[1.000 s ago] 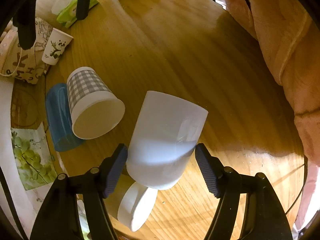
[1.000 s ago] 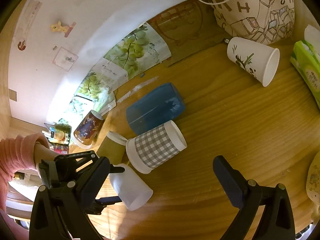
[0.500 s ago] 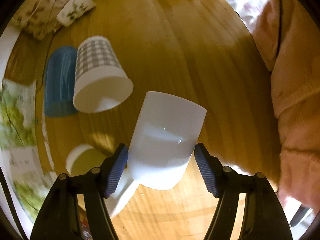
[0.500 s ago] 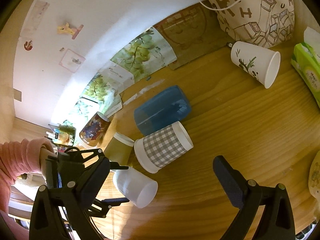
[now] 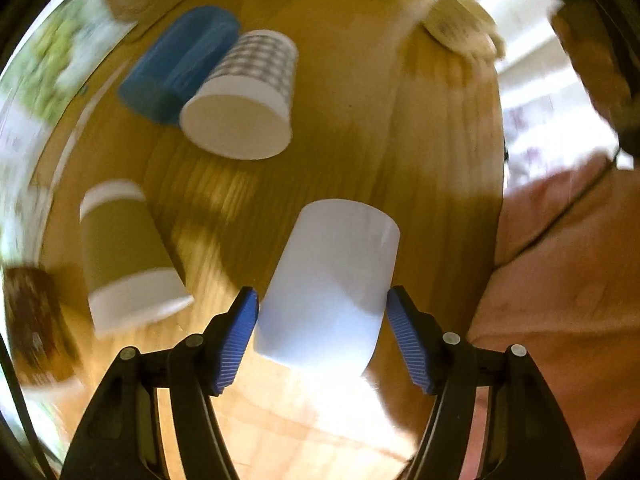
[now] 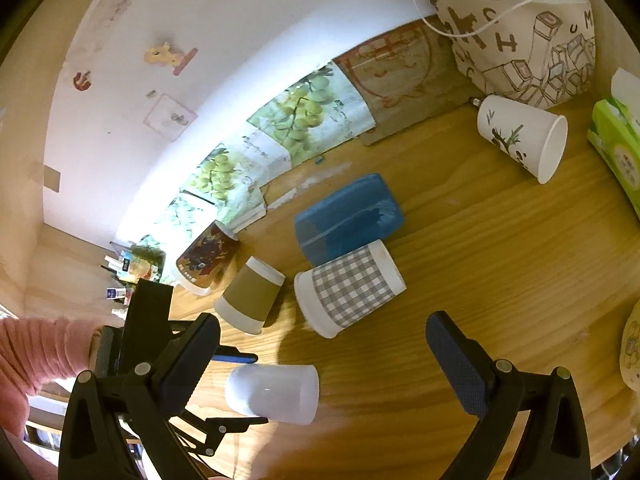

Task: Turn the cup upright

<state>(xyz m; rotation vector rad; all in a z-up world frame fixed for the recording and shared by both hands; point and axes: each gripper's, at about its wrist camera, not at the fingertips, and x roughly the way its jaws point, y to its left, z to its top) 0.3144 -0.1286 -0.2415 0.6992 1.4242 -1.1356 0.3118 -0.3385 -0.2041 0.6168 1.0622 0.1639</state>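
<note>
In the left wrist view, the left gripper (image 5: 322,338) is holding the plain white translucent plastic cup (image 5: 330,284), with one ribbed blue pad (image 5: 236,342) touching each side of the cup near the end that is closest to the camera. The white cup is lying tilted over the round wooden table (image 5: 360,92), and I cannot tell which end is the mouth. To the left of the white cup, a brown paper cup with white bands (image 5: 124,256) is standing blurred, and beyond it a grey checked paper cup (image 5: 244,100) is lying on its side with the open mouth facing the camera, touching a blue plastic cup (image 5: 176,64) that is also lying down. In the right wrist view, the same white cup (image 6: 274,394) is showing low and left of centre, between the thin fingers of the left gripper (image 6: 230,390). Behind the white cup the brown cup (image 6: 250,300), the checked cup (image 6: 348,288) and the blue cup (image 6: 348,218) are sitting close together. Far to the right of the white cup, a white paper cup with a panda drawing (image 6: 524,138) is lying on its side before a printed cloth bag (image 6: 516,36). The right gripper (image 6: 324,368) is staying with its jaws wide apart and is grasping nothing.
</note>
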